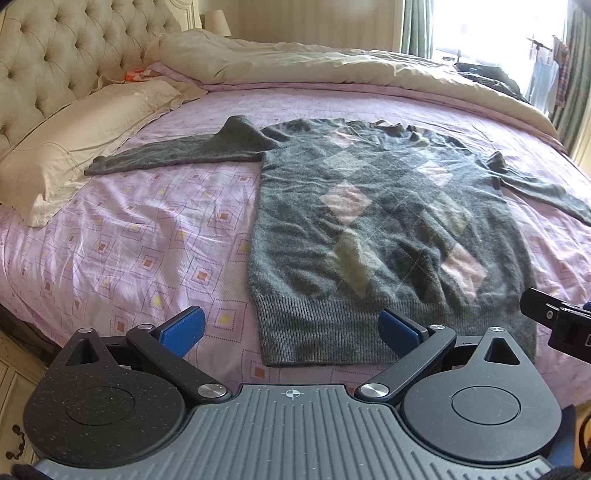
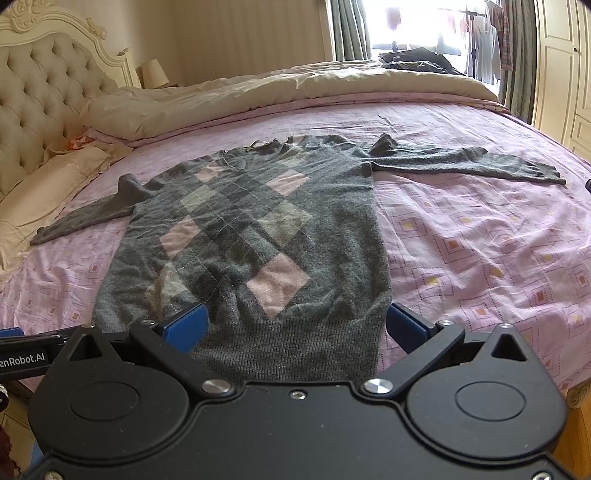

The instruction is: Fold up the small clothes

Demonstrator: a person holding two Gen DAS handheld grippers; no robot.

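While the sweater (image 1: 376, 221) lay flat, sleeves spread, mid-bed (image 1: 147, 240), the left gripper (image 1: 291, 328) and right gripper (image 2: 295, 325) hung by its hem, jaws apart, holding nothing. Looked soft, light, limp: pinch sleeve cuffs or hem corners. Hem's near edge hidden in right view.

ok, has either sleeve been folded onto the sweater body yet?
No: in the right wrist view both sleeves of the sweater lie spread out sideways on the bedsheet.

I'm looking at a home bedroom: tufted headboard (image 1: 55, 48) far left, pillow (image 1: 74, 147), pink bedsheet (image 1: 129, 240), curtained window (image 2: 406, 29) far right.
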